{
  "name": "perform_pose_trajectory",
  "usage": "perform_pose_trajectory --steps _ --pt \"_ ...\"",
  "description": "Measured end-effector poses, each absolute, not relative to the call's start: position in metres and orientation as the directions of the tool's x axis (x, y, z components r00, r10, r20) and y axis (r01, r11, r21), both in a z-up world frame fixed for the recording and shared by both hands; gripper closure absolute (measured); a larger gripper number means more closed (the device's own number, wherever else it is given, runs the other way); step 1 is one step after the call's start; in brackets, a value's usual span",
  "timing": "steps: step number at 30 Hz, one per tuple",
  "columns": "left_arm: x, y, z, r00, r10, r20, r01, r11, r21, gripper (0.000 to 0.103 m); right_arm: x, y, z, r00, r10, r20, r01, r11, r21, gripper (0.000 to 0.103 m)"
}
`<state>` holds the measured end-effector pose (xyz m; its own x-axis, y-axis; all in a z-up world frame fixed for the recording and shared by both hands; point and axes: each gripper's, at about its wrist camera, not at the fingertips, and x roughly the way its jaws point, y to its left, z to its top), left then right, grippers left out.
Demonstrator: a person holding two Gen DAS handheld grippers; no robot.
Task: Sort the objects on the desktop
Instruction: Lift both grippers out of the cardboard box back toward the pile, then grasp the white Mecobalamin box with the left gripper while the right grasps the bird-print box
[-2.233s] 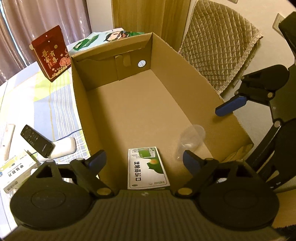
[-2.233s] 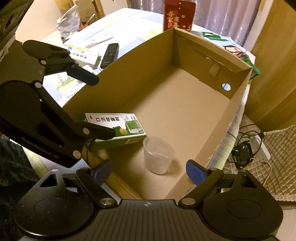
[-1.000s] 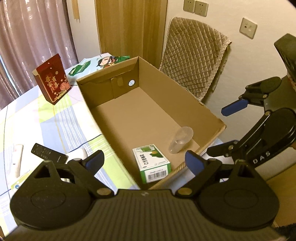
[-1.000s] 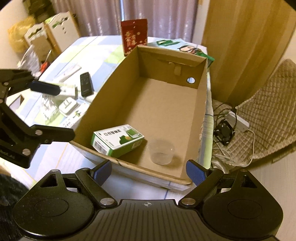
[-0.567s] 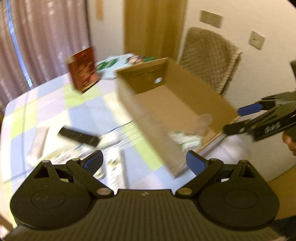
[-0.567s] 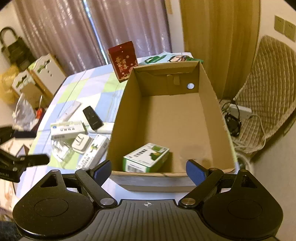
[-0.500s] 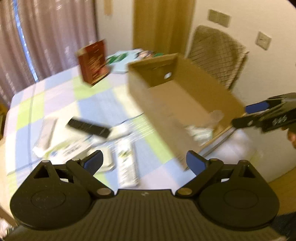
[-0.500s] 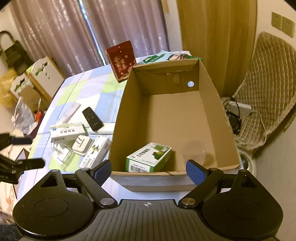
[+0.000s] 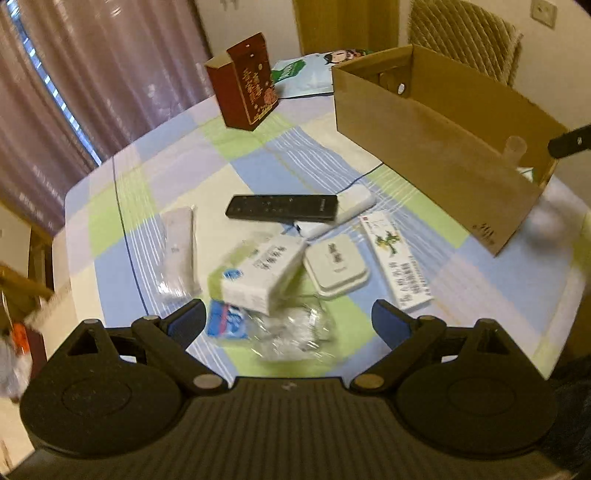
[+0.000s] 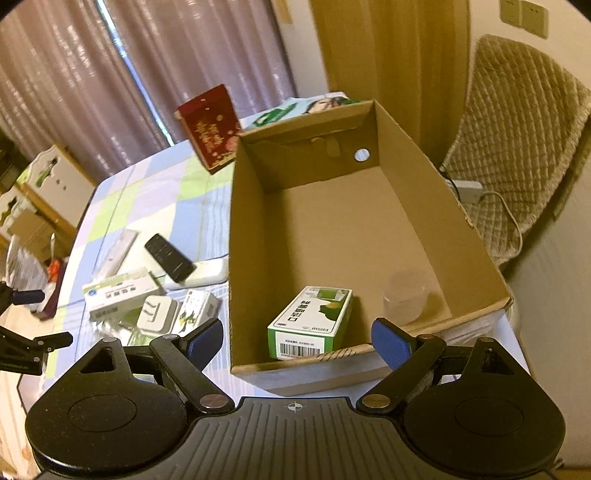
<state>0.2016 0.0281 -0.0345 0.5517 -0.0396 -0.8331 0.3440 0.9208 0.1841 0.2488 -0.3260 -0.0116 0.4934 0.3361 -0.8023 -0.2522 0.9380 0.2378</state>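
Jaws apart and empty on both grippers, left gripper [image 9: 288, 321] above crumpled plastic wrapper [image 9: 291, 332].

Checked table [image 9: 258, 155] bears cardboard box [image 9: 436, 162], remote [image 9: 282, 208], cartons [image 9: 262, 275].

purple curtains [image 10: 110, 66], quilted chair [image 10: 517, 155], wall sockets [image 10: 524, 16]

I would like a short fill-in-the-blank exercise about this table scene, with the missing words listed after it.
1. The green and white medicine box lies inside the ____ box.
2. Beside it in that box stands a clear plastic ____.
3. The black remote control lies partly on a ____ device.
4. The left gripper is open and holds ____.

Missing words: cardboard; cup; white; nothing
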Motion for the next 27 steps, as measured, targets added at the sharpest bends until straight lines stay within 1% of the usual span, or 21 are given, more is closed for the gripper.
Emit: perform_pose_trajectory --steps 3,8,13,16,18,19,20,21,25,27 --pt "0.227 0.034 -0.044 0.532 -0.053 -0.845 0.428 0.878 0.215 0.008 0.251 -0.325 -0.011 0.503 0.32 -0.802 -0.221 0.946 0.239 0.013" --pt "0.275 0.04 -0.065 0.437 -0.102 -0.894 0.564 0.805 0.184 0.008 0.254 -0.323 -0.008 0.527 0.283 -0.801 -0.179 0.959 0.221 0.013" --pt "0.322 0.042 -0.096 0.314 -0.094 -0.945 0.615 0.779 0.127 0.008 0.255 -0.318 -0.007 0.538 0.267 -0.8 -0.158 0.964 0.216 0.013" --pt "0.339 0.04 -0.117 0.236 -0.08 -0.969 0.636 0.766 0.091 0.008 0.256 -0.311 -0.002 0.562 0.28 -0.778 -0.163 0.96 0.228 0.013" --pt "0.345 0.04 -0.129 0.208 -0.069 -0.976 0.648 0.757 0.085 0.011 0.255 -0.3 0.004 0.573 0.311 -0.758 -0.189 0.95 0.247 0.013" --pt "0.346 0.04 -0.133 0.202 -0.068 -0.977 0.652 0.754 0.083 0.018 0.255 -0.293 0.007 0.578 0.329 -0.746 -0.21 0.944 0.254 0.013" --pt "0.347 0.04 -0.135 0.193 -0.073 -0.979 0.653 0.754 0.072 0.032 0.254 -0.285 0.009 0.582 0.348 -0.735 -0.232 0.937 0.261 0.013" --pt "0.348 0.041 -0.136 0.186 -0.086 -0.979 0.649 0.759 0.056 0.035 0.253 -0.275 0.011 0.582 0.374 -0.722 -0.263 0.927 0.268 0.013" --pt "0.345 0.048 -0.129 0.215 -0.132 -0.968 0.643 0.765 0.039 0.035 0.251 -0.228 0.011 0.532 0.478 -0.699 -0.392 0.871 0.296 0.013" --pt "0.343 0.055 -0.121 0.245 -0.147 -0.958 0.631 0.775 0.042 0.035 0.253 -0.201 -0.001 0.466 0.502 -0.728 -0.434 0.847 0.306 0.013"
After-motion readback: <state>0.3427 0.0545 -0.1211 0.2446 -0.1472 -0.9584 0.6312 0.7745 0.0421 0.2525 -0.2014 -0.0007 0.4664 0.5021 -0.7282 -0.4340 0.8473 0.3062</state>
